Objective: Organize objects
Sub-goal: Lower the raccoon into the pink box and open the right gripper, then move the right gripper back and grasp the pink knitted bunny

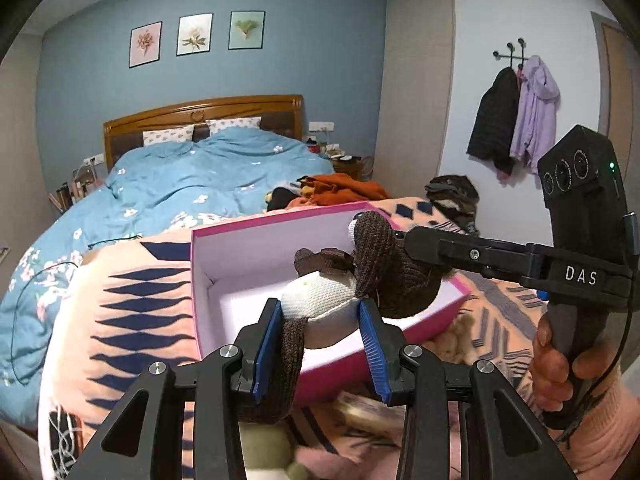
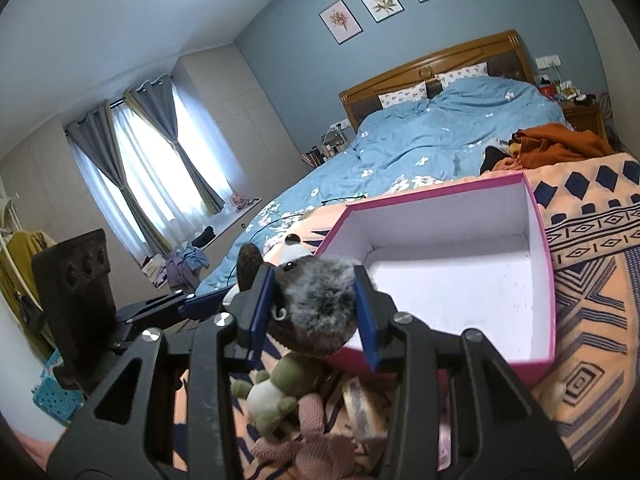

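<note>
Both tools squeeze the knitted toy [image 1: 340, 292]: left tool [image 1: 320, 332] on its white body, right tool [image 2: 314, 300] on its head, with the pink box [image 2: 440, 264] open just behind

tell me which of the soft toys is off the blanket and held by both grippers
The brown and white knitted toy: left gripper clamps its body, right gripper its head. The green frog toy lies on the blanket.

Left hand-held gripper [image 1: 323, 334] and right hand-held gripper [image 2: 314, 312] both clamped, tilted slightly downward.
</note>
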The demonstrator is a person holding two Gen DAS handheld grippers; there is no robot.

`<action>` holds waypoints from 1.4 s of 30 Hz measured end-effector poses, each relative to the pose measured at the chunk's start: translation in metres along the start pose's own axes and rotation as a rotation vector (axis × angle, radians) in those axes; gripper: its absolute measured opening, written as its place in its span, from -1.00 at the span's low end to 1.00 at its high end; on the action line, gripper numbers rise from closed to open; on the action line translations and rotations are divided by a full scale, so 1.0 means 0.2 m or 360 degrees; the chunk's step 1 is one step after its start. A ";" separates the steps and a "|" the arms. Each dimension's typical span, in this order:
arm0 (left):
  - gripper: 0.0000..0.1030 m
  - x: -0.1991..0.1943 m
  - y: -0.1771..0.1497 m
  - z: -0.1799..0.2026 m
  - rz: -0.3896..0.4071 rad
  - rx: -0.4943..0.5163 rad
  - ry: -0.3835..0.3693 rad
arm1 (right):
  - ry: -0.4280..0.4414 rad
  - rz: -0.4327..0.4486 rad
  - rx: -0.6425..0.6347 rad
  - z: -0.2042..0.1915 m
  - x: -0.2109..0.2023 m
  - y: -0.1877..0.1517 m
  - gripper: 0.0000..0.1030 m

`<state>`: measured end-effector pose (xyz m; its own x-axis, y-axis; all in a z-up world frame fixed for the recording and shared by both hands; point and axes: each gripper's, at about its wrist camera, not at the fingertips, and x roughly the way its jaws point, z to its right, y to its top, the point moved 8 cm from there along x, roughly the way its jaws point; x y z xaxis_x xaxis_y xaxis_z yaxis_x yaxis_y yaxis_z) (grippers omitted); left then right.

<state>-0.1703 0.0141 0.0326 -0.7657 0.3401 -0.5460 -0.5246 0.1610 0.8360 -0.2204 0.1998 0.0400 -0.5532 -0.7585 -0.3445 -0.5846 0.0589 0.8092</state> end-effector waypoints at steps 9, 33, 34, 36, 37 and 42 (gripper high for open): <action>-0.22 0.28 -0.05 -0.10 -0.0175 0.0081 0.0071 | -0.0081 -0.0133 0.0110 0.19 0.22 -0.05 -0.18; 0.34 0.19 -0.12 -0.25 -0.0067 -0.0018 0.0247 | -0.0221 -0.0289 0.0056 0.30 0.30 -0.21 0.15; 0.37 0.15 -0.13 -0.24 -0.0040 -0.0030 0.0236 | -0.0215 -0.0283 0.0046 0.29 0.29 -0.21 0.17; 0.42 0.06 -0.14 -0.23 0.0013 -0.0045 0.0206 | -0.0188 -0.0262 0.0006 0.25 0.22 -0.22 0.18; 0.44 0.03 -0.15 -0.22 0.0028 -0.0056 0.0187 | -0.0181 -0.0258 -0.0009 0.23 0.20 -0.23 0.19; 0.50 -0.11 -0.28 -0.14 0.0046 -0.0050 0.0105 | -0.0152 -0.0245 -0.0115 0.14 0.04 -0.31 0.25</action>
<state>-0.1352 -0.0275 -0.0032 -0.8028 0.2825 -0.5250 -0.5126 0.1226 0.8498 -0.2048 0.2070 -0.0264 -0.5162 -0.6898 -0.5076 -0.6246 -0.1023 0.7742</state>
